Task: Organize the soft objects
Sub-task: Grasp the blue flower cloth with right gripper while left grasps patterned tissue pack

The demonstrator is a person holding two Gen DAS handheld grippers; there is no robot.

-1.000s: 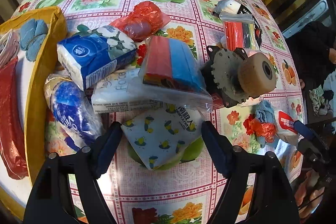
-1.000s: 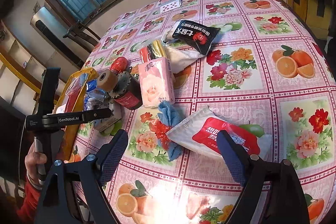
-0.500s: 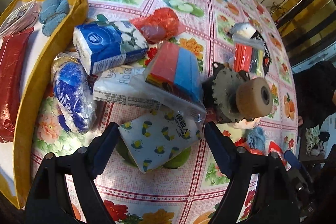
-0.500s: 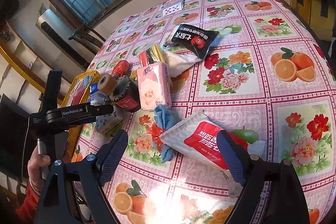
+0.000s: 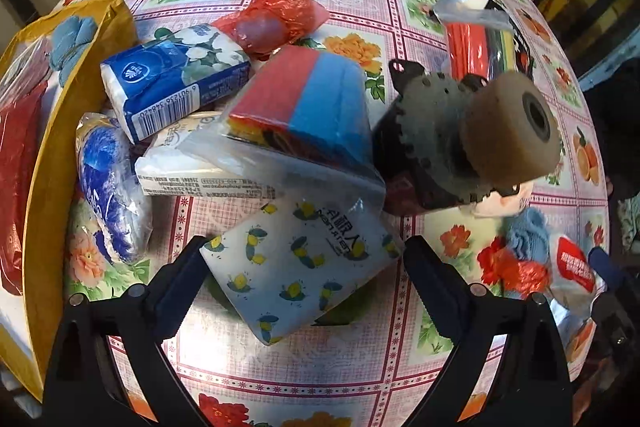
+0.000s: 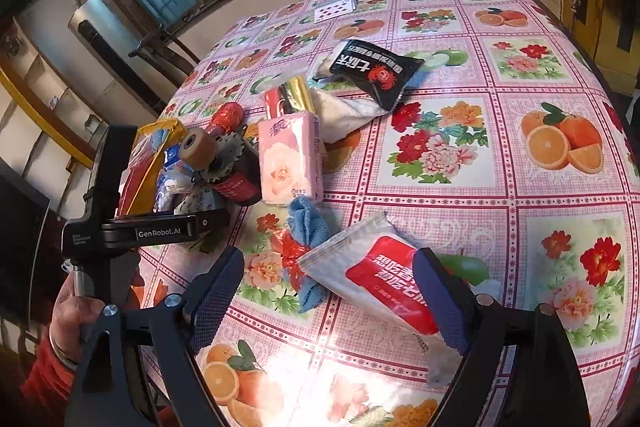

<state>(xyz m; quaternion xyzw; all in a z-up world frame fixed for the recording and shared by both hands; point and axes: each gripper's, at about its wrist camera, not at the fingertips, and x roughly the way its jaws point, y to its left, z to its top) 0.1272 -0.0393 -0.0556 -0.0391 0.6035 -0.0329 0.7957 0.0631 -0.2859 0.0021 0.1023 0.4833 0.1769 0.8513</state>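
The left tongs [image 5: 302, 279] stand apart around the lemon pack [image 5: 298, 265] at six o'clock on the worktop [image 5: 360, 359], not yet clamped. The sponge bag [image 5: 296, 131] overlaps its twelve-o'clock edge, so lifting may drag that along. The right tongs [image 6: 328, 297] gape over the red pouch [image 6: 384, 279].
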